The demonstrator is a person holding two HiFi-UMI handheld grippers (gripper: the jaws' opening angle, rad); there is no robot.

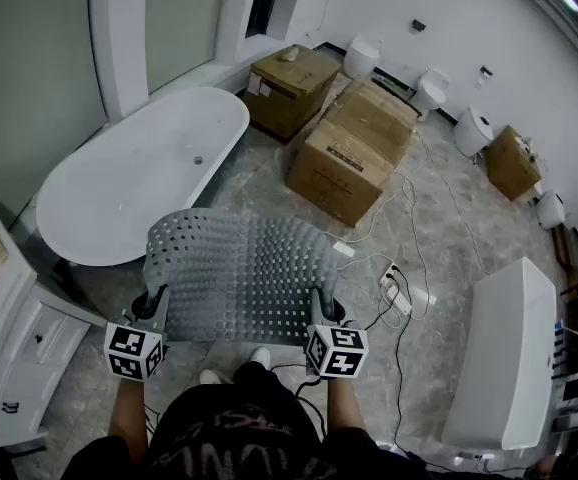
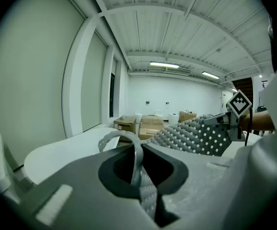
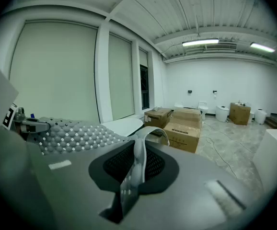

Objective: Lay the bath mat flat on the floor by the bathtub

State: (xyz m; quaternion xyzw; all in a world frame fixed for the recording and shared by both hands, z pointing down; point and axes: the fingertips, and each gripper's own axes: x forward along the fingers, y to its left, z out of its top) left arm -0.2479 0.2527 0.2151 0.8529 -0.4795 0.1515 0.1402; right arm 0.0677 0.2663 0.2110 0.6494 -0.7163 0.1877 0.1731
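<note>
Bath mat (image 1: 237,273) up in the air, spread between both grippers. Left gripper (image 1: 155,306) clamped on its near left corner, right gripper (image 1: 319,308) on the near right. Far edge droops toward bathtub (image 1: 139,173).

Risk: thin pinch slips, or mat folds under itself on landing.

Power strip (image 1: 397,293) on floor (image 1: 259,183) at right could snag. Cardboard boxes (image 1: 354,148) far; cabinet (image 1: 9,338) crowds near left

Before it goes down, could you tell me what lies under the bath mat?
Grey floor shows around the bath mat; the patch directly beneath it is hidden.
</note>
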